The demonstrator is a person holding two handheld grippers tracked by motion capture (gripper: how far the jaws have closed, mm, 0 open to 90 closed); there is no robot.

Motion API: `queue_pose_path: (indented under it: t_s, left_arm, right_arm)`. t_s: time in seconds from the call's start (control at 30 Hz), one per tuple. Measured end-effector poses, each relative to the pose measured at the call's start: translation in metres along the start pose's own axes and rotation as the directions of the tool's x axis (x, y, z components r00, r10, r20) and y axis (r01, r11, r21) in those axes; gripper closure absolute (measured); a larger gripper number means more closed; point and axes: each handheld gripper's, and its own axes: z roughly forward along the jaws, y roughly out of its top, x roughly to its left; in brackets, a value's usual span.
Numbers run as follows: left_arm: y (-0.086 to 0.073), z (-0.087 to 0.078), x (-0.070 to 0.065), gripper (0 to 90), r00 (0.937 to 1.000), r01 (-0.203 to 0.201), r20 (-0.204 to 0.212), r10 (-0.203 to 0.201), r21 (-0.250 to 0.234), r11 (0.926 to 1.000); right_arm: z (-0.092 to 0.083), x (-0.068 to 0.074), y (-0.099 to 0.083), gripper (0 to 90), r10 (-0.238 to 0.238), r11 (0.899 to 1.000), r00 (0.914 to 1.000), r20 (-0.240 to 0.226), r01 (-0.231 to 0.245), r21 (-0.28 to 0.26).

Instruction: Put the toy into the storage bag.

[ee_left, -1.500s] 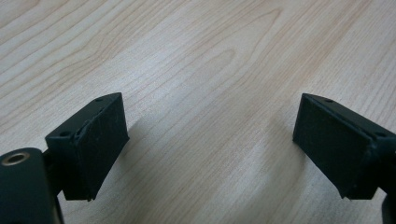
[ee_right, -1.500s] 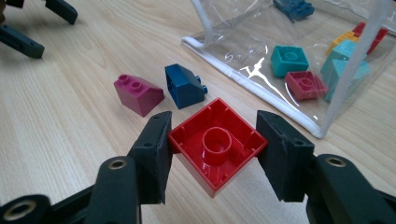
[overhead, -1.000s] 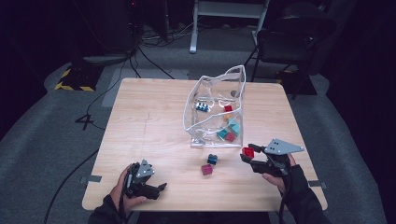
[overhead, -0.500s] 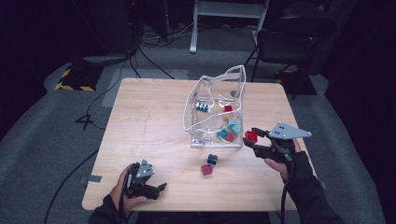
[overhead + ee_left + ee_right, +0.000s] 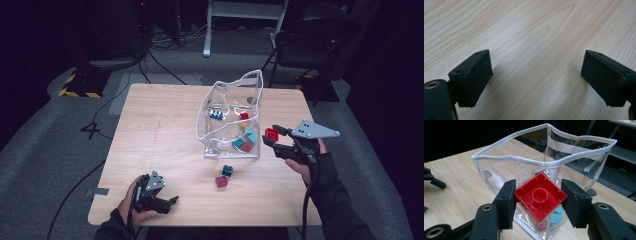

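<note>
A clear plastic bag (image 5: 231, 115) with a white rim stands open on the wooden table (image 5: 160, 135); several coloured bricks lie inside it. My right gripper (image 5: 272, 136) hangs just right of the bag, level with its rim, shut on a red brick (image 5: 271, 133). In the right gripper view the red brick (image 5: 540, 196) sits hollow side up between the pads, with the bag's rim (image 5: 544, 163) right behind it. My left gripper (image 5: 170, 202) rests at the table's front left, open, with bare wood (image 5: 536, 75) between its pads.
A dark blue brick (image 5: 227, 170) and a dark red brick (image 5: 221, 181) lie loose on the table in front of the bag. Behind the table are a chair (image 5: 310, 45), a white stand and cables on the floor.
My right gripper has risen with the red brick and moved toward the bag's right side. The left gripper has stayed where it was.
</note>
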Motion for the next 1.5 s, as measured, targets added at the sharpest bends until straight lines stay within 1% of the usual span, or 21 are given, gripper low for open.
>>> queue_pose_path:
  t_s: [0.13,0.27,0.3,0.37,0.63,0.73,0.83,1.0,1.37,1.5]
  left_arm:
    - [0.000,0.000,0.000,10.3,1.0000,0.000,0.000,0.000,0.000,1.0000]
    - [0.000,0.000,0.000,10.3,1.0000,0.001,0.001,-0.001,0.000,1.0000]
    - [0.000,0.000,0.000,10.3,1.0000,0.001,-0.001,-0.001,-0.001,1.0000]
    - [0.000,0.000,0.000,10.3,1.0000,0.000,0.000,0.000,0.000,1.0000]
    - [0.000,0.000,0.000,10.3,1.0000,0.001,-0.001,-0.001,-0.002,1.0000]
    - [0.000,0.000,0.000,10.3,1.0000,0.001,0.001,-0.001,0.000,1.0000]
    - [0.000,0.000,0.000,10.3,1.0000,0.001,0.000,-0.001,-0.001,1.0000]
    - [0.000,0.000,0.000,10.3,1.0000,0.000,0.000,0.000,0.000,1.0000]
    - [0.000,0.000,0.000,10.3,1.0000,0.001,0.000,-0.001,-0.002,1.0000]
    - [0.000,0.000,0.000,10.3,1.0000,0.000,0.003,0.000,0.000,1.0000]
  right_arm:
    - [0.000,-0.002,0.009,48.2,-0.003,1.000,1.0000,0.005,0.003,-0.012]
    - [0.003,-0.003,0.021,48.2,-0.018,1.000,0.9997,0.017,0.018,-0.016]
    - [0.003,-0.003,0.024,48.2,-0.019,1.000,0.9995,0.024,0.019,-0.016]
    - [0.004,-0.004,0.027,48.2,-0.013,1.000,0.9997,0.022,0.013,-0.025]
    - [0.018,-0.001,0.045,48.2,-0.020,0.999,0.9994,0.029,0.021,-0.031]
    - [0.025,-0.001,0.051,48.2,-0.027,0.999,0.9990,0.036,0.028,-0.023]
    - [0.031,-0.001,0.055,48.2,-0.030,0.999,0.9985,0.046,0.031,-0.017]
    - [0.041,-0.002,0.062,48.2,-0.021,1.000,0.9973,0.070,0.022,-0.006]
    - [0.062,-0.002,0.072,48.1,-0.009,1.000,0.9972,0.074,0.009,0.004]
    - [0.072,-0.001,0.075,48.1,-0.013,1.000,0.9962,0.086,0.012,0.019]
